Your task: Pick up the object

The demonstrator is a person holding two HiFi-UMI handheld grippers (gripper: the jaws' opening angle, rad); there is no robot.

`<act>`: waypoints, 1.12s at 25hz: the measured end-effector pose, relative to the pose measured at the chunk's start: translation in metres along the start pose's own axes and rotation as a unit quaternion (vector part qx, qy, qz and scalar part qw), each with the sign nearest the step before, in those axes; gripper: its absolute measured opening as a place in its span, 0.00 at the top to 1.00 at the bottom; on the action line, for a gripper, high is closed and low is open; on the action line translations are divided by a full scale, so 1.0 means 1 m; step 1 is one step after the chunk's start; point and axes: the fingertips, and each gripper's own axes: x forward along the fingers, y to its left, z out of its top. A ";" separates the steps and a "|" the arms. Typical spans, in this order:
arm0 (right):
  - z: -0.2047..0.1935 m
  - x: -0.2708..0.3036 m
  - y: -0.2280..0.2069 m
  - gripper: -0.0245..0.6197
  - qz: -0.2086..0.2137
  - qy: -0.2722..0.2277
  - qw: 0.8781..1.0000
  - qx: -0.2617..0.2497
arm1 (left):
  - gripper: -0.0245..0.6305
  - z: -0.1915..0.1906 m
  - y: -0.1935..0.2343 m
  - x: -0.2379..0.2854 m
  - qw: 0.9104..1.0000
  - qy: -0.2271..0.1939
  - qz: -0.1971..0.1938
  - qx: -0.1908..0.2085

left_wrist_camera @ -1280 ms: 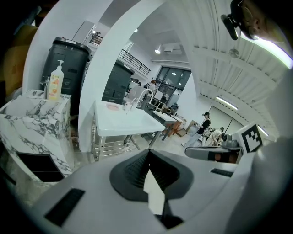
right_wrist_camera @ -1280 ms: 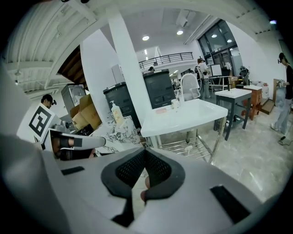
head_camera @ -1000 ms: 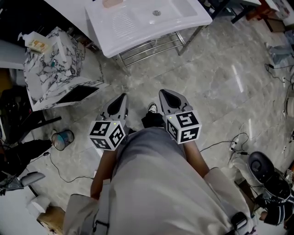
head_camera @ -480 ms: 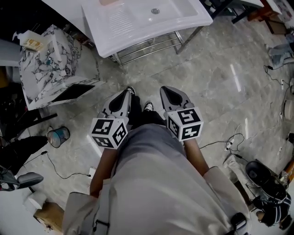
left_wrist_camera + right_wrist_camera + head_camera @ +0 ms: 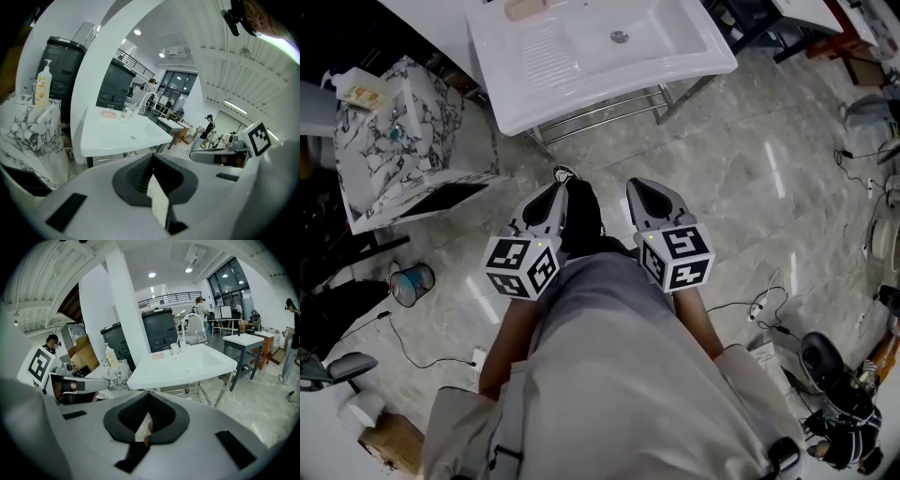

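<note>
A small pink object (image 5: 528, 7) lies on the back rim of a white sink (image 5: 675, 61) ahead of me; it also shows as the pink object (image 5: 108, 114) in the left gripper view and the pink object (image 5: 158, 356) in the right gripper view. A faucet (image 5: 143, 99) stands beside it. My left gripper (image 5: 558, 189) and right gripper (image 5: 639, 186) are held side by side in front of my body, over the floor and short of the sink. Both have jaws shut with nothing between them, as the left gripper (image 5: 152, 157) and right gripper (image 5: 149, 394) views show.
A marble-patterned cabinet (image 5: 389, 141) with a pump bottle (image 5: 354, 86) stands left of the sink. A metal rack (image 5: 600, 98) sits under the sink. A small bin (image 5: 411, 283) and cables (image 5: 759, 305) lie on the floor. A grey table (image 5: 246, 341) and people stand farther off.
I have stepped toward the sink: a leg in dark trousers has come forward between the grippers, and the sink sits slightly nearer. Both grippers stay shut.
</note>
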 end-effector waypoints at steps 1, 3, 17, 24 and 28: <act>0.005 0.004 -0.004 0.95 -0.001 -0.001 1.000 -0.001 | 0.96 0.004 0.002 0.005 1.000 0.000 -0.001 -0.001; 0.016 0.013 -0.010 0.95 -0.002 -0.001 1.000 -0.004 | 0.96 0.014 0.007 0.015 1.000 -0.004 -0.001 -0.002; 0.081 0.085 -0.030 0.95 0.022 0.005 1.000 -0.022 | 0.96 0.074 0.058 0.067 1.000 -0.014 0.021 -0.018; 0.109 0.117 -0.030 0.95 0.028 0.010 0.999 -0.028 | 0.96 0.102 0.083 0.085 0.999 -0.020 0.021 -0.033; 0.125 0.136 -0.030 0.95 0.030 0.015 0.999 -0.033 | 0.96 0.119 0.098 0.093 0.999 -0.025 0.015 -0.043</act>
